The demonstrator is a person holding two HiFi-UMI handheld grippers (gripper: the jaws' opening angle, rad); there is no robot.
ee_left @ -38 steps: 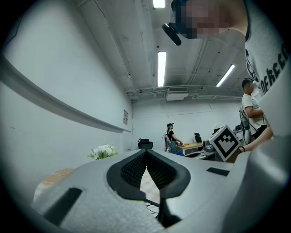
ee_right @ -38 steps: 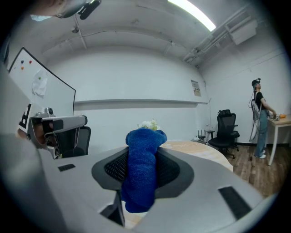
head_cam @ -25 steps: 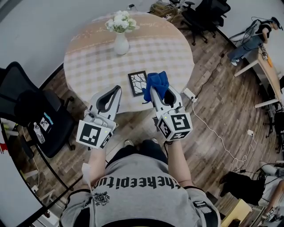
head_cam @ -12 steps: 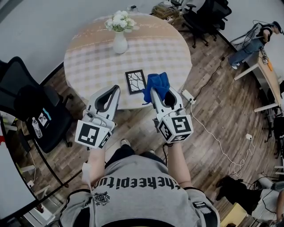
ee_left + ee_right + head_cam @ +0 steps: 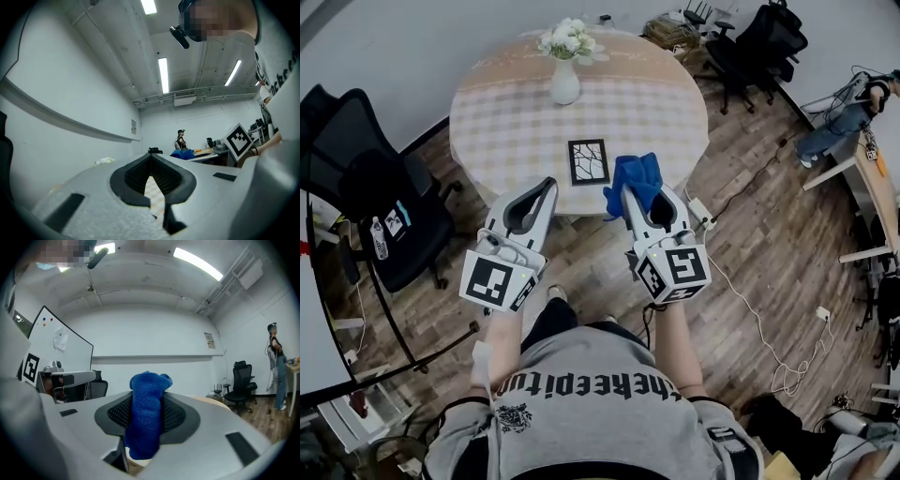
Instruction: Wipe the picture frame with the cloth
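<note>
A small black picture frame (image 5: 589,161) lies flat near the front edge of the round table (image 5: 506,122), which has a checked cloth. My right gripper (image 5: 632,193) (image 5: 146,397) is shut on a bunched blue cloth (image 5: 639,175) (image 5: 146,420) that sticks out past its tips, just right of the frame at the table's edge. My left gripper (image 5: 547,187) (image 5: 151,158) is shut with nothing in it, held level with the table's front edge, left of the frame. Neither gripper touches the frame.
A white vase of white flowers (image 5: 564,80) stands at the table's far side. A black office chair (image 5: 370,202) is to the left, more chairs (image 5: 755,42) at the back right. A power strip with cable (image 5: 701,212) lies on the wooden floor.
The table and frame have slid a little up and right in the head view. Both grippers keep the same pose, and the cloth stays in the right one.
</note>
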